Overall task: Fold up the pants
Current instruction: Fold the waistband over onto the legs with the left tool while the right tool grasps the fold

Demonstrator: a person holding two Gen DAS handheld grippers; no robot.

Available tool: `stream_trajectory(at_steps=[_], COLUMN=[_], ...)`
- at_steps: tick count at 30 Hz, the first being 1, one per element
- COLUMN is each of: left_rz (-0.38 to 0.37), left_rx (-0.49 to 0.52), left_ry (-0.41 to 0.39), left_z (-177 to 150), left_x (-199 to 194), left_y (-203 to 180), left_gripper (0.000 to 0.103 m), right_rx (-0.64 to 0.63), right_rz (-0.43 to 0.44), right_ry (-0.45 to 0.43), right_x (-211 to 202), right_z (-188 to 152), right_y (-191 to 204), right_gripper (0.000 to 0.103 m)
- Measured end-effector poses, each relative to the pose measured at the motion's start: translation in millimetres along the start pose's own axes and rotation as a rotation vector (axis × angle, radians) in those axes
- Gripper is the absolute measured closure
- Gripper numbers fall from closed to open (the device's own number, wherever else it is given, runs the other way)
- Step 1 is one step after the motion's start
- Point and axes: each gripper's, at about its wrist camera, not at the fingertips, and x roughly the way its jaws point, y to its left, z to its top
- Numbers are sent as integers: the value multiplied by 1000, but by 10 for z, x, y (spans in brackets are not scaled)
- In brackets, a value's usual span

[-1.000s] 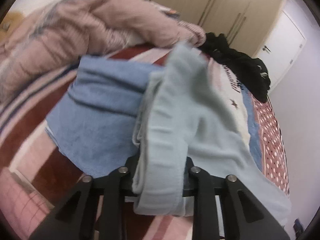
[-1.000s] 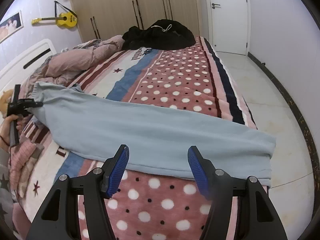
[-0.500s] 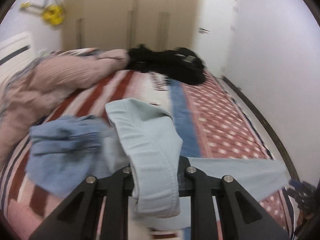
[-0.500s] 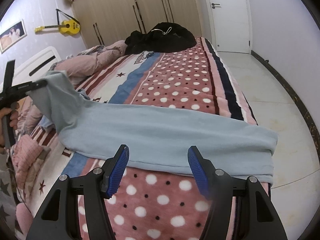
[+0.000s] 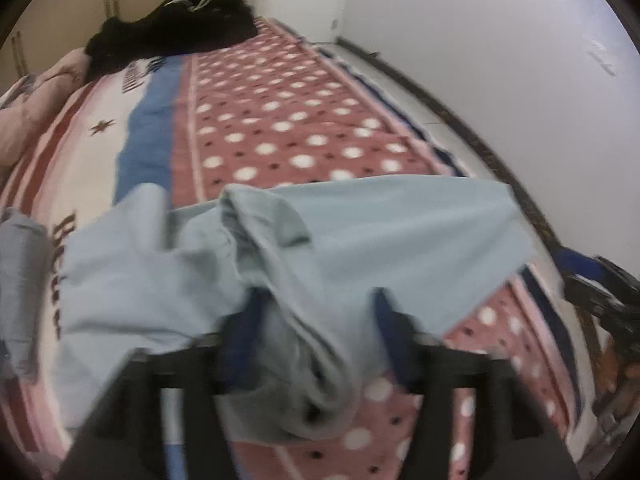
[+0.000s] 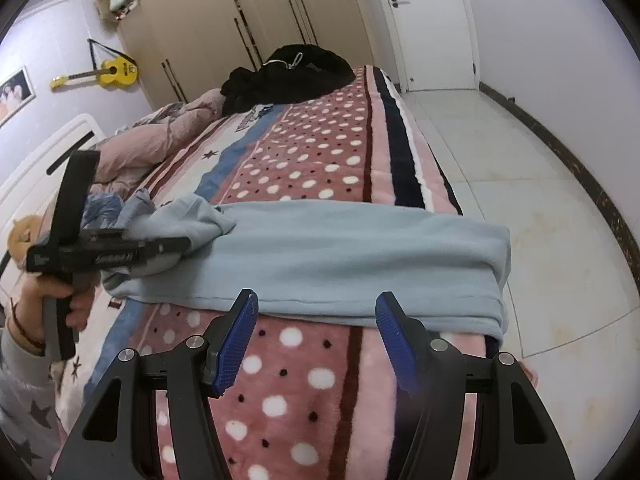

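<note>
Light blue pants [image 6: 340, 256] lie across the polka-dot bedspread [image 6: 304, 168], legs reaching the bed's right edge. My left gripper [image 5: 316, 320] has the waistband end [image 5: 296, 320] bunched between its blue fingers and carries it over the legs; the view is blurred. In the right wrist view the left gripper [image 6: 176, 246] is at the left, with cloth draped from it. My right gripper [image 6: 316, 320] is open and empty, just in front of the pants' near edge.
A black garment pile [image 6: 288, 76] lies at the bed's far end. A pink duvet [image 6: 152, 144] and a darker blue garment [image 6: 100, 208] lie at the left. The tiled floor [image 6: 540, 208] is to the right of the bed.
My left gripper has swung the waistband end from the headboard side toward the leg end, folding the pants over. The right gripper has stayed open and nearly still.
</note>
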Motion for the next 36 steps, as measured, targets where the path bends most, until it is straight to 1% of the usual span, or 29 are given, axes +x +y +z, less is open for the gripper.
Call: stream_trajectory(at_steps=[3,5,6,7,9,11,14,17,19,20,24,26,27,28,29,30,32,34,35,36], left_rz=[-8,1,13,37,114,161,177,184,181,176,160,141,136,133,127,124,137,172,196,208], left_rx=[36,17,3,-15,-52,-113,-195,-232,-257,-264,-271,-270,-270,-267,-259,-251,-223,-195,-181,-171], left_ry=[-71,-122,-141,-161,-187,-181,-151,-133,-118,-114,-102,-96,-93,-90,-85,-81,-73,-75,-76,-72], left_z=[-17,-40,-42,-52,-99,-176,-330,-511,-604,-642,-785,-850,-878,-906,-947,-973,-1026,-1051,-1059,-1068], left_x=[-298,-560,-657,-744,-862,-875,-808,-742,-671,-638,-560,-548,-548,-546,-548,-545,-539,-533,-523,-512], left_y=[-60,30,97,202,429,706,1075,1317,1440,1480,1585,1594,1591,1582,1564,1549,1512,1483,1474,1471], left_gripper=[31,26,25,25,25,25,25,25,25,25,25,25,25,25,25,25,25,26,31,40], right_rx=[-9,-16,-22,-29,-48,-72,-98,-155,-182,-186,-193,-191,-184,-179,-178,-175,-178,-172,-164,-152], right_rz=[0,9,20,32,56,82,139,142,141,151,131,143,147,142,142,141,130,113,104,94], right_ry=[8,13,18,23,35,52,86,87,89,104,154,193,203,212,225,229,212,177,159,135], right_x=[60,108,151,196,291,411,647,813,929,1010,1283,1442,1491,1546,1593,1622,1604,1524,1480,1415], right_z=[17,37,56,73,98,116,133,135,163,182,231,249,259,268,281,297,342,409,446,488], right_y=[49,117,175,245,420,616,934,1225,1397,1466,1570,1607,1611,1622,1626,1638,1656,1652,1642,1617], right_gripper=[46,46,46,46,46,44,40,39,39,39,39,40,43,63,87,91,94,95,95,95])
